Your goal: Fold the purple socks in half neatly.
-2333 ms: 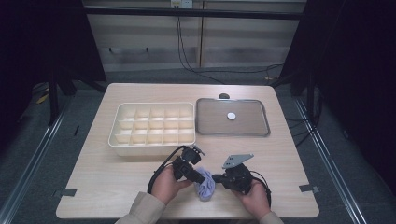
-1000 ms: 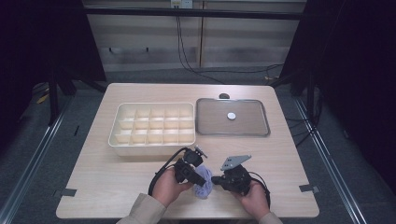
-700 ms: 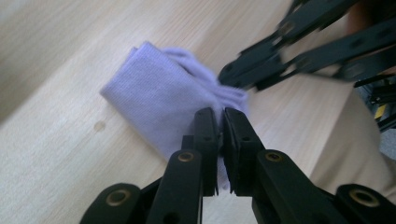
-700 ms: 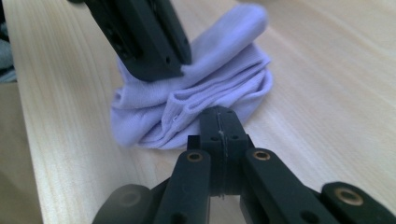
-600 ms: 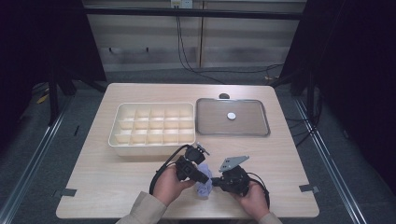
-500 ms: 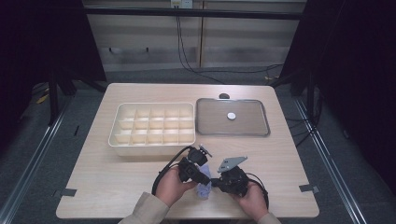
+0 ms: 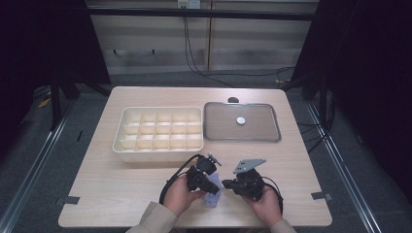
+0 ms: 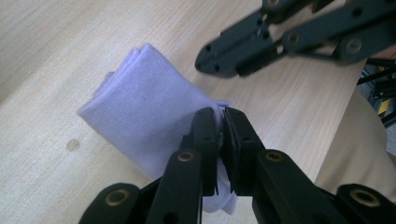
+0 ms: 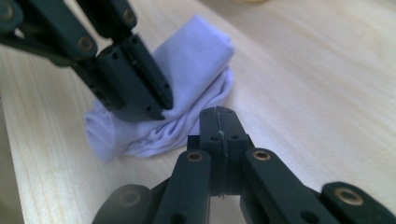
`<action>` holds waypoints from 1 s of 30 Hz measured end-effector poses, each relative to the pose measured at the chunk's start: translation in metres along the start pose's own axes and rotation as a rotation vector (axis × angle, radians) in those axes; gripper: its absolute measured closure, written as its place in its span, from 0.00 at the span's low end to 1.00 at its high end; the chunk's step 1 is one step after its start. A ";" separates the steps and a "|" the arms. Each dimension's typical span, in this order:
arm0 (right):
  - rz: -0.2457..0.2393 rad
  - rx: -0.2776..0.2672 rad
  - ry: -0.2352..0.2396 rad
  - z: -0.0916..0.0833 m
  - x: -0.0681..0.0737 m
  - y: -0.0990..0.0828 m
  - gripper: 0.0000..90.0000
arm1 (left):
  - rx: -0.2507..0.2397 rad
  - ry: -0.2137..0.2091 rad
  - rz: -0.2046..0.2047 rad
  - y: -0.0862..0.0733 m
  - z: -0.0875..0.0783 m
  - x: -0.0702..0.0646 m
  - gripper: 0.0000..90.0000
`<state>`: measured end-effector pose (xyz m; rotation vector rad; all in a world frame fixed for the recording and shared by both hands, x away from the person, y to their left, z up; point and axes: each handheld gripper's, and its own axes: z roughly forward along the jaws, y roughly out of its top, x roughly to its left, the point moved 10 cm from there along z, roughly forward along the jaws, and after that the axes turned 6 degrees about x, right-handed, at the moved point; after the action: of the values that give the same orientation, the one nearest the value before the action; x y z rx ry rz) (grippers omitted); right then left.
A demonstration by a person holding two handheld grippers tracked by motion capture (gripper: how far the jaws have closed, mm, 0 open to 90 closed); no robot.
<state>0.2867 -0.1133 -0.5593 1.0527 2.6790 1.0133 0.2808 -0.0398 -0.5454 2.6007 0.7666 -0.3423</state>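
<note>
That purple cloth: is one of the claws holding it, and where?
Yes: the left gripper pinches the folded purple cloth at one edge. The right gripper is shut, holding nothing.

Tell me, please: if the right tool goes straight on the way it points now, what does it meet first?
Probably the folded lilac cloth: it lies just beyond the right tool, whose jaws are shut.

We see the cloth [image 7: 212,197] lying on the table [image 7: 121,179], between the left gripper [image 7: 210,184] and the right gripper [image 7: 228,184], its edge between the left jaws. The right jaws sit just beside it. Beyond the jaws stands the divided box [image 7: 158,133], with the tray [image 7: 218,131] to its right; a disc [image 7: 240,120] lies in the tray.
</note>
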 end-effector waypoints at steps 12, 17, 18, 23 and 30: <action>0.028 -0.088 0.017 -0.009 -0.003 0.020 1.00 | -0.043 0.032 0.040 -0.002 0.000 -0.001 0.93; 0.016 -0.104 0.022 -0.010 0.000 0.030 1.00 | -0.043 0.029 0.040 -0.003 -0.001 -0.001 0.93; 0.015 -0.103 0.023 -0.010 0.001 0.030 1.00 | -0.046 0.027 0.039 -0.003 -0.001 -0.001 0.93; 0.008 -0.115 0.044 -0.007 0.005 0.039 1.00 | -0.042 0.030 0.042 -0.003 -0.001 -0.001 0.93; -0.007 -0.083 0.050 0.006 0.008 0.042 1.00 | -0.045 0.028 0.041 -0.002 -0.001 -0.002 0.93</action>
<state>0.3063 -0.0819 -0.5373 1.0147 2.6515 1.1543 0.2783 -0.0386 -0.5450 2.5804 0.7213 -0.2743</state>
